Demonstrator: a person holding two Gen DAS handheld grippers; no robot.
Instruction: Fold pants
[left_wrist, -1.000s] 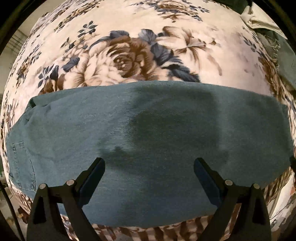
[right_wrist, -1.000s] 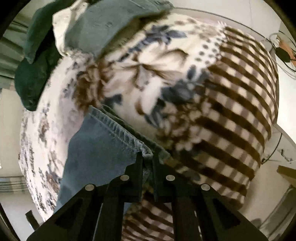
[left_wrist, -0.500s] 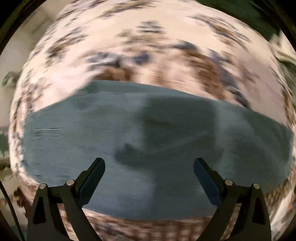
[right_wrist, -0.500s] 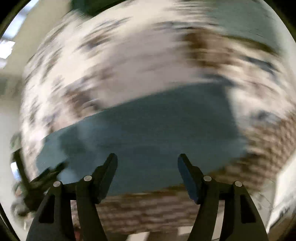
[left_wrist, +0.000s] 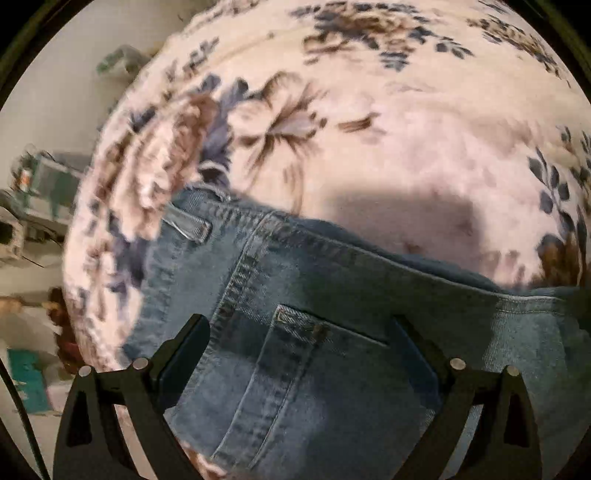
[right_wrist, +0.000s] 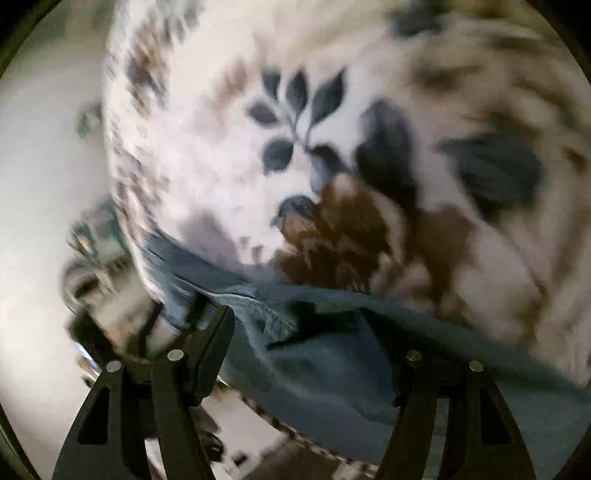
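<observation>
Lying flat on the cream floral-patterned blanket (left_wrist: 406, 122), the blue denim pants (left_wrist: 332, 302) are sitting beneath both spread, empty tongs, left (left_wrist: 301, 354) and right (right_wrist: 299, 350), seemingly positioning for the next fold.

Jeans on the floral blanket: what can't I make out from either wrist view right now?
- Left wrist: the jeans run off the bottom and right edges, so fold state and legs are unseen.
- Right wrist: motion blur smears the jeans; which edge lies between the open right claw fingers is unclear.
- Left claw is open over the back pocket; contact cannot be judged.
</observation>
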